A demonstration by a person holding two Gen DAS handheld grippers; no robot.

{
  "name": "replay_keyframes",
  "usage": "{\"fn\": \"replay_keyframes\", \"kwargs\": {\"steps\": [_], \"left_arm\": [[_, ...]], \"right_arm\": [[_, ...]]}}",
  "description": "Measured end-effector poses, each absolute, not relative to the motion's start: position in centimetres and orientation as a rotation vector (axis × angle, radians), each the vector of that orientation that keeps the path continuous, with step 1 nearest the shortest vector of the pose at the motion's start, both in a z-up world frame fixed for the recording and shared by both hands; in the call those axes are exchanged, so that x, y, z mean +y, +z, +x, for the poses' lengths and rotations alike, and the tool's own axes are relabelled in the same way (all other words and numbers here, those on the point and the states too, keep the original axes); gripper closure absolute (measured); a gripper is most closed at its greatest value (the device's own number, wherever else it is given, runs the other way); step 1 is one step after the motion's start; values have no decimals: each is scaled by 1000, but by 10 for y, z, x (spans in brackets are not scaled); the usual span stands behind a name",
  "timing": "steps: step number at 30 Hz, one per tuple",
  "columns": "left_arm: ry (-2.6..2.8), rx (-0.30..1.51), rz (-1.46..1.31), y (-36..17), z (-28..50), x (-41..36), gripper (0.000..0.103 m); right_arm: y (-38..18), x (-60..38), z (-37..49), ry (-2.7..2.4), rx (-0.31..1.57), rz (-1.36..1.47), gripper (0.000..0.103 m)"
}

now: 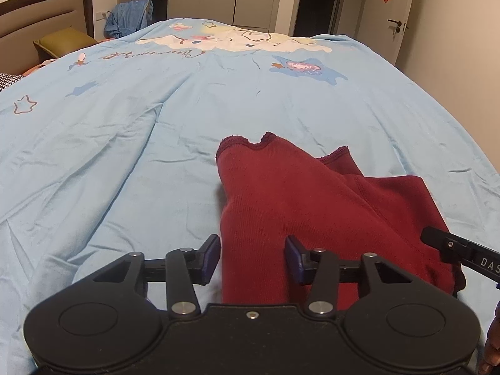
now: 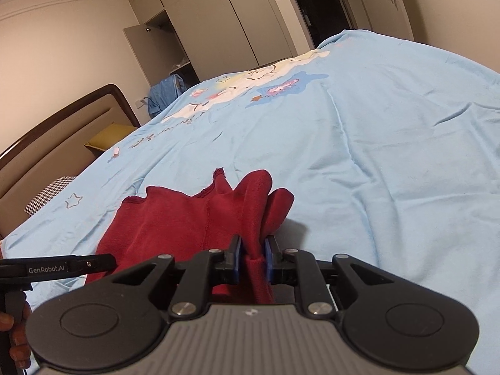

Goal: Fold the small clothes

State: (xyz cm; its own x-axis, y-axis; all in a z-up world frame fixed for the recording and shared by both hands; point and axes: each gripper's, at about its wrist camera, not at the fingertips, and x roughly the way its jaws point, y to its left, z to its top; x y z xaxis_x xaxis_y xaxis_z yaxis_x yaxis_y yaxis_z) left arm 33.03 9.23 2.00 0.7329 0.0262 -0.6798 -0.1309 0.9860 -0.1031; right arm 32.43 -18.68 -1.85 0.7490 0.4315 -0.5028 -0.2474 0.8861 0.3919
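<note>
**Dark red knit pinched at one edge, on a blue bed**

Dark red, ribbed and soft-looking, the small garment (image 1: pixel 281 200) lies rumpled on the light blue bedsheet (image 1: pixel 125 156), near the front edge of the bed. Its scalloped hem points away toward the far side of the bed, where cartoon prints (image 1: pixel 237 40) mark the sheet.

The right gripper (image 2: pixel 252 257) is pressed together on a bunched fold of the garment (image 2: pixel 193 218); the cloth rises in a ridge between its blue pads (image 2: pixel 237 259) and hangs below them. Beyond that pinch, the fabric stands up in loose folds, while the remainder spreads flat to the left in this view.

The left gripper (image 1: pixel 252 259) is spread wide. Its right pad (image 1: pixel 293 259) sits over the red cloth, and its left pad (image 1: pixel 210 259) sits just beside the garment's left edge, above the sheet. Whether either pad touches the cloth cannot be told.

A tip of the right gripper shows at the right border of the left wrist view, against the garment's right edge.

Behind the bed stand a padded headboard (image 1: pixel 47 15), a mustard pillow (image 1: pixel 62 42), a wardrobe (image 2: pixel 193 15) and a door (image 1: pixel 397 9) with a red decoration.
</note>
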Motion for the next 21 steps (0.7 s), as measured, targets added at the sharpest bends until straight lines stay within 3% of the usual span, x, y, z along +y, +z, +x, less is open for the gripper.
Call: {"fn": "replay_keyframes", "kwargs": {"steps": [14,21], "left_arm": [[117,667,-106,50,290,79,14],[110,554,-93,73,245,68,3]], "right_arm": [[-2,-196,298,333,591,241,77],[21,-204,263,332,511,205,49]]}}
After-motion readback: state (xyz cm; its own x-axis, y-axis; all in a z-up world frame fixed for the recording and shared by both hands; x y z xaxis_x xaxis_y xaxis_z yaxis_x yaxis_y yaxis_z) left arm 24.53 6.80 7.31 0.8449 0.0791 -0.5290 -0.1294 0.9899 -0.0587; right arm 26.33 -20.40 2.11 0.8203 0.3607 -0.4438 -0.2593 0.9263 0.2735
